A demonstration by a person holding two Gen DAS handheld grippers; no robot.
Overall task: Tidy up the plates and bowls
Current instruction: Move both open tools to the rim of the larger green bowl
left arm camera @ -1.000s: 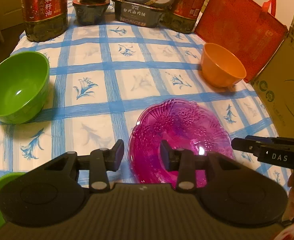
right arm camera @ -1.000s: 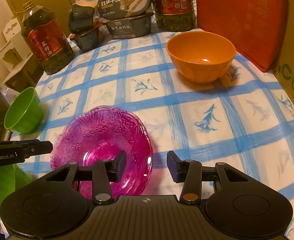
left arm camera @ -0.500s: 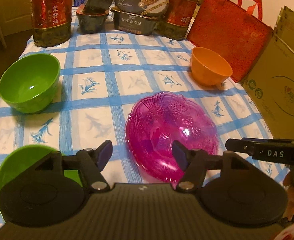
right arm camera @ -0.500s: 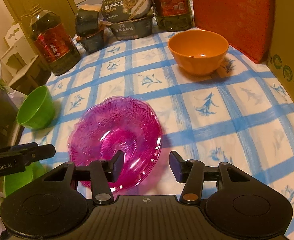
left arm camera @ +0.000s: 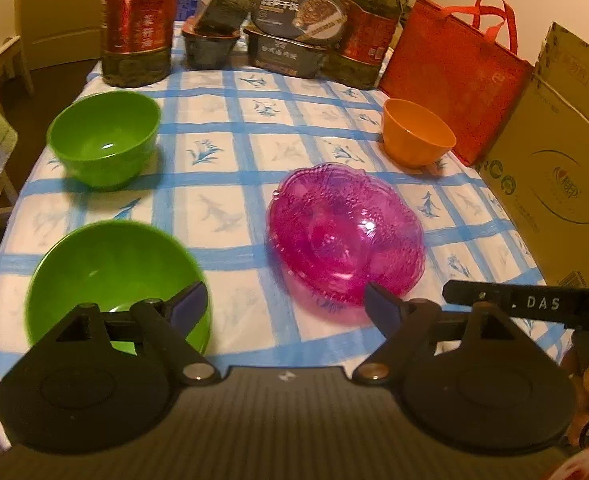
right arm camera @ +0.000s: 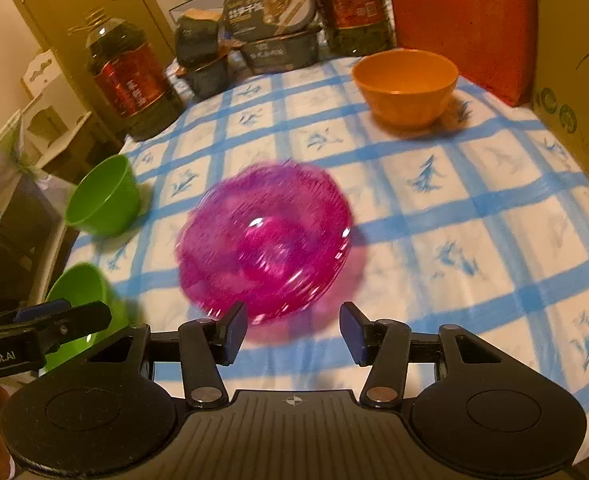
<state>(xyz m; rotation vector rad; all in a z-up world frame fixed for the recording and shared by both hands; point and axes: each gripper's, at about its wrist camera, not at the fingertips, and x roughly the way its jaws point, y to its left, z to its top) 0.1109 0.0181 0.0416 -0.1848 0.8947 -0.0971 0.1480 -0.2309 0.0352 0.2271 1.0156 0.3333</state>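
"DAS" reads on the right gripper [left arm camera: 534, 304] body, "nRobot.AI" on the left gripper [right arm camera: 46, 320]. Left gripper jaws have just been opening, now wide apart, nothing between. Right gripper jaws part-open, empty. Pink plate [left arm camera: 346, 236] sits mid-table on the blue-checked cloth [left arm camera: 230, 208], empty. Near green bowl [left arm camera: 110, 272] and far green bowl [left arm camera: 104, 138] lie left of it, orange bowl [left arm camera: 416, 136] far right; all empty. Oil bottle [left arm camera: 138, 20] label and meal box [left arm camera: 298, 12] print unreadable.

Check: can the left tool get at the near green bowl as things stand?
Probably yes. The left tool has just been opening and stands wide with nothing between its jaws. The near green bowl sits upright just beyond its left finger, with nothing stacked in it and no object between them.
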